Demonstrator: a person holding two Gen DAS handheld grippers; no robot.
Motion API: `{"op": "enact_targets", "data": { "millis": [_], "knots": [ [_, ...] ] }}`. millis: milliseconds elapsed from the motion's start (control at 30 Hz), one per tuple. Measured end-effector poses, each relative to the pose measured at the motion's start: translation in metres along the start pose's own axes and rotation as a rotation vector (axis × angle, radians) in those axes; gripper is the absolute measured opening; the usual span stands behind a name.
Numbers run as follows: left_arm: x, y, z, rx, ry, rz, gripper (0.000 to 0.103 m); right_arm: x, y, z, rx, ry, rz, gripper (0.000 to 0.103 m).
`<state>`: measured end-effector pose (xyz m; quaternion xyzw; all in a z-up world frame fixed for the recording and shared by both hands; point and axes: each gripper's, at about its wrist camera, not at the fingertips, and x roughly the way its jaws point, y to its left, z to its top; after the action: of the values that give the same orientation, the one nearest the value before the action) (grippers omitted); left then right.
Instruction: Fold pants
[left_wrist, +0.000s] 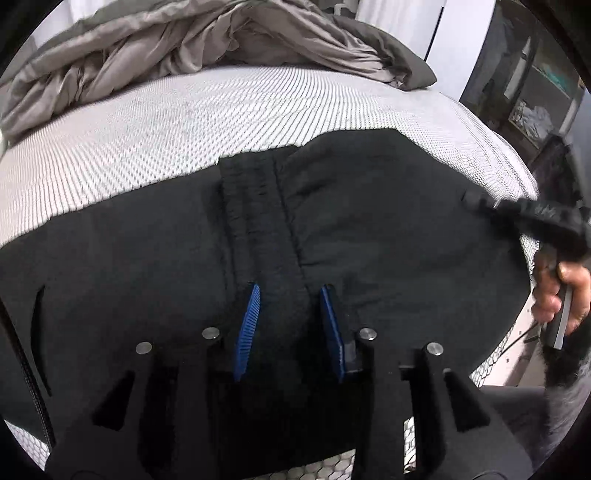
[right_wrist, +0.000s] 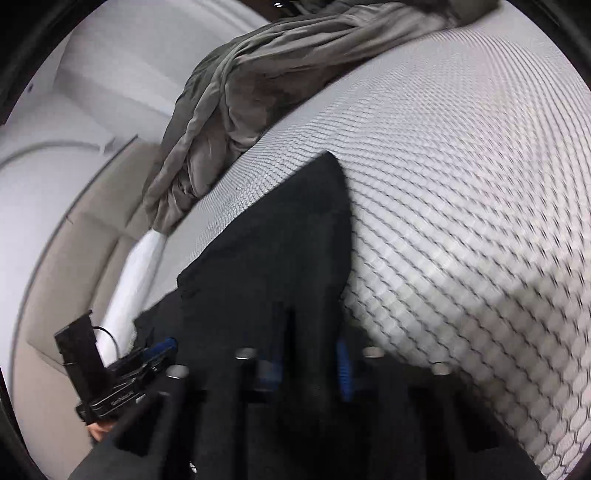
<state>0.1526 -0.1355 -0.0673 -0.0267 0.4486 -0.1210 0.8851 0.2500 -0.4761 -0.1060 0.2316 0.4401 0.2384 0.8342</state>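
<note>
with the black pants (left_wrist: 184, 251) spread on the mattress (left_wrist: 184, 122), close your open left gripper (left_wrist: 290, 295) squarely over the waistband (left_wrist: 255, 206), while your right gripper (right_wrist: 310, 354), apparently also open, takes matching fabric.

Right-wrist view motion-blurred; black pants (right_wrist: 280, 251) cut off below.

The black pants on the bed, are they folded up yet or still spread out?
Partly folded: the black pants lie flat across the mattress, with the waistband running down the middle, cloth extending both sides.
</note>
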Motion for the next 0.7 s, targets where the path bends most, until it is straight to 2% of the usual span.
{"op": "enact_targets", "data": {
  "millis": [67, 133, 167, 200, 233, 267, 333, 400, 433, 467, 500, 600, 700],
  "knots": [
    [-0.002, 0.003, -0.005, 0.004, 0.004, 0.002, 0.032, -0.015, 0.025, 0.007, -0.09, -0.064, 0.012, 0.007],
    [-0.004, 0.002, -0.01, 0.024, 0.002, 0.035, 0.043, -0.018, 0.035, 0.009, -0.143, -0.078, -0.025, 0.008],
    [-0.006, 0.004, -0.012, 0.03, 0.007, 0.059, 0.05, -0.009, 0.035, 0.012, -0.177, -0.052, -0.115, 0.01],
    [-0.008, 0.009, -0.012, 0.025, 0.008, 0.061, 0.051, 0.003, 0.027, 0.012, -0.172, -0.006, -0.195, 0.016],
    [-0.014, 0.017, -0.012, 0.009, 0.008, 0.053, 0.051, 0.012, 0.017, 0.01, -0.137, 0.052, -0.22, 0.02],
    [-0.021, 0.025, -0.012, -0.009, -0.001, 0.057, 0.051, 0.017, 0.012, 0.008, -0.109, 0.074, -0.222, 0.022],
    [-0.048, 0.05, -0.013, -0.064, -0.059, 0.089, 0.053, 0.005, 0.014, 0.004, -0.106, 0.039, -0.2, 0.031],
    [-0.074, 0.076, -0.018, -0.133, -0.126, 0.133, 0.074, -0.013, 0.025, -0.002, -0.167, -0.01, -0.229, 0.054],
    [-0.09, 0.094, -0.023, -0.186, -0.169, 0.161, 0.078, -0.026, 0.027, -0.004, -0.193, -0.052, -0.227, 0.059],
    [-0.105, 0.111, -0.029, -0.238, -0.205, 0.179, 0.083, -0.035, 0.029, -0.009, -0.211, -0.087, -0.204, 0.07],
    [-0.118, 0.127, -0.036, -0.29, -0.232, 0.189, 0.084, -0.041, 0.031, -0.011, -0.212, -0.107, -0.177, 0.077],
    [-0.144, 0.18, -0.061, -0.438, -0.256, 0.205, 0.093, -0.053, 0.038, -0.018, -0.195, -0.163, -0.102, 0.081],
    [-0.157, 0.219, -0.082, -0.531, -0.239, 0.246, 0.094, -0.064, 0.045, -0.02, -0.215, -0.187, -0.093, 0.082]
  ]
}}
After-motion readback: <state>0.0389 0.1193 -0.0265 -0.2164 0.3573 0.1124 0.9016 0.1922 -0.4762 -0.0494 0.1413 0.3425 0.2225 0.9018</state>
